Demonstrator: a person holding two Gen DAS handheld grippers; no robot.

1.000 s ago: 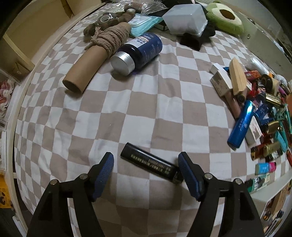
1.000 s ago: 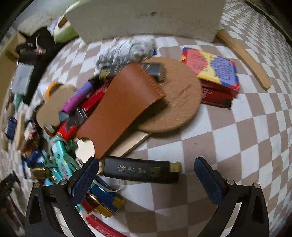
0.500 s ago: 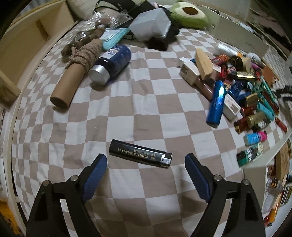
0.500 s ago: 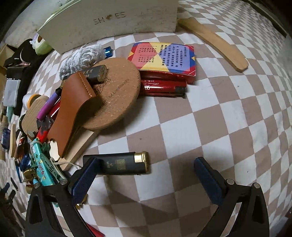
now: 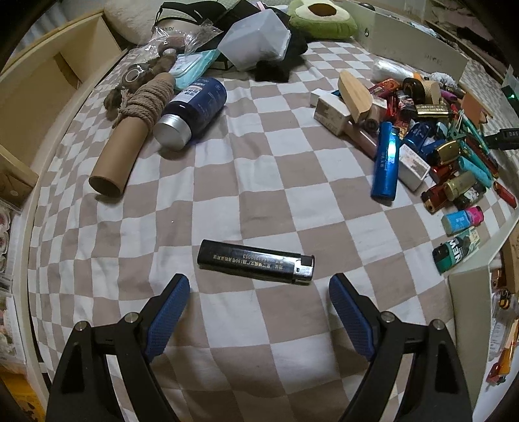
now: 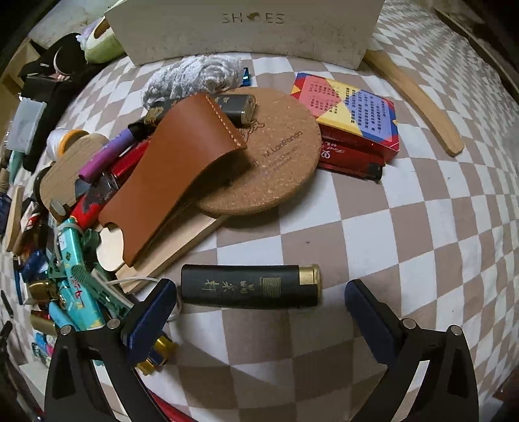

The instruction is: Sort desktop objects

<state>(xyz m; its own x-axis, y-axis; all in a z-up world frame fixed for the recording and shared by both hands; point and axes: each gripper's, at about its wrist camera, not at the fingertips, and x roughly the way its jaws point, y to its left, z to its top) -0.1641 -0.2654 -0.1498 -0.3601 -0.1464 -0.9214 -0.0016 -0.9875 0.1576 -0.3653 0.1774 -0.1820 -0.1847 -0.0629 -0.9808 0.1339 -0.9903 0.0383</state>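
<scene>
My left claw (image 5: 256,308) has just been opening, nothing between its jaws; its lighter (image 5: 256,266) lies beyond. My right claw (image 6: 259,308) stands open just short of the gold-capped lighter (image 6: 251,285). Next: advance, close.

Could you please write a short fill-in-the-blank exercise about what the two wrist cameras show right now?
1. The black lighter ahead of the left gripper lies on a ____ cloth.
2. The brown leather case rests partly on a round ____ coaster.
3. The black lighter with gold lettering before the right gripper has a ____ cap.
4. The white box is printed with the word ____.

Missing words: checkered; cork; gold; SHOES
</scene>
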